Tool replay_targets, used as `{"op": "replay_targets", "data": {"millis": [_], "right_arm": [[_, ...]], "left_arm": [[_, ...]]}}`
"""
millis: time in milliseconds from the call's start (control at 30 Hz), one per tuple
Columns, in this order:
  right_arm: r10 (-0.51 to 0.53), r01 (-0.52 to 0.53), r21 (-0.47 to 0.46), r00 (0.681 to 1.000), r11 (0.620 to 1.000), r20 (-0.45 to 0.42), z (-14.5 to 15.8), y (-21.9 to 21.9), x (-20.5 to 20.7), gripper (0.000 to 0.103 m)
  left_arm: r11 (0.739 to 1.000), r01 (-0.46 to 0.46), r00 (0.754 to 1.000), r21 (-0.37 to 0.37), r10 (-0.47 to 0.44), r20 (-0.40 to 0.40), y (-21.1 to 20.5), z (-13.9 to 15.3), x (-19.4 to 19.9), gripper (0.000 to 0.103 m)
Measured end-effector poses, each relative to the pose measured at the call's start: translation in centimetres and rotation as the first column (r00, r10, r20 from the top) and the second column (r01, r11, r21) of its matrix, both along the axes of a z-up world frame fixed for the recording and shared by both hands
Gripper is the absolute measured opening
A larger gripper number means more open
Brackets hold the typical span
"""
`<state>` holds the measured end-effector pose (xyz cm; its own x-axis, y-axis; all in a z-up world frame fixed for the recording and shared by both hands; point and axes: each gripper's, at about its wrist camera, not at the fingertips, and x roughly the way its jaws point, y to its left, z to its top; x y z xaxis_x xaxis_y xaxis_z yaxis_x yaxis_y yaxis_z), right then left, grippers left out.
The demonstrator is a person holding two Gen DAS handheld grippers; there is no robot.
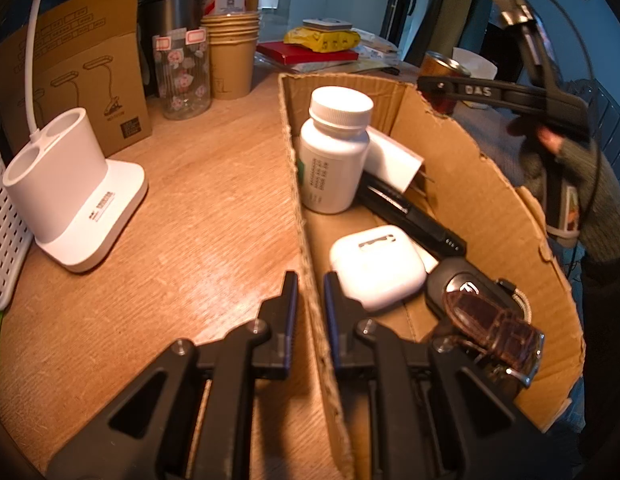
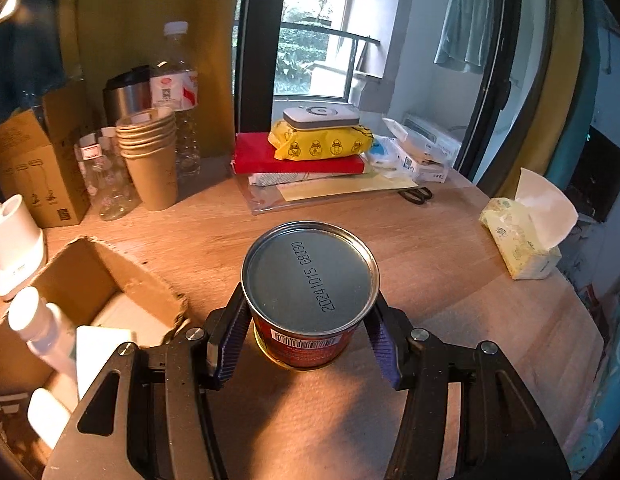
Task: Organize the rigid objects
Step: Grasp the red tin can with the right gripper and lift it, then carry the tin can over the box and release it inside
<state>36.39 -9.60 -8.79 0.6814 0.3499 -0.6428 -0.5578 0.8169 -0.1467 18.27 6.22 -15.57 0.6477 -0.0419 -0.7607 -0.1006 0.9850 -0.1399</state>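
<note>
The round wooden tabletop (image 2: pixel 450 240) stands before a window. The left tongs (image 1: pixel 310 300) are closed on the cardboard box (image 1: pixel 470 184) wall; the right tongs (image 2: pixel 305 340) clamp a can (image 2: pixel 310 280), its label mostly hidden.

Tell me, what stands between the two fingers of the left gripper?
The cardboard box's side wall stands between the left gripper's fingers, which are clamped on it. The left wrist view shows this.
</note>
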Motion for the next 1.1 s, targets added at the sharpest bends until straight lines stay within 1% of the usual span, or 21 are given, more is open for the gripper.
{"op": "replay_targets", "data": {"millis": [367, 567, 833, 1100], "right_arm": [[0.036, -0.037, 0.024, 0.999, 0.999, 0.035, 2.0, -0.7, -4.6, 0.058], [0.065, -0.066, 0.015, 0.996, 0.998, 0.054, 2.7, -0.7, -7.1, 0.058], [0.113, -0.115, 0.021, 0.99, 0.993, 0.087, 3.9, -0.1, -10.0, 0.058], [0.171, -0.175, 0.03, 0.979, 0.984, 0.108, 5.1, 1.5, -11.7, 0.058]], "left_arm": [[1.0, 0.0, 1.0, 0.0, 0.0, 0.0, 0.0, 0.0, 0.0, 0.014], [1.0, 0.0, 1.0, 0.0, 0.0, 0.0, 0.0, 0.0, 0.0, 0.014], [1.0, 0.0, 1.0, 0.0, 0.0, 0.0, 0.0, 0.0, 0.0, 0.014], [1.0, 0.0, 1.0, 0.0, 0.0, 0.0, 0.0, 0.0, 0.0, 0.014]]}}
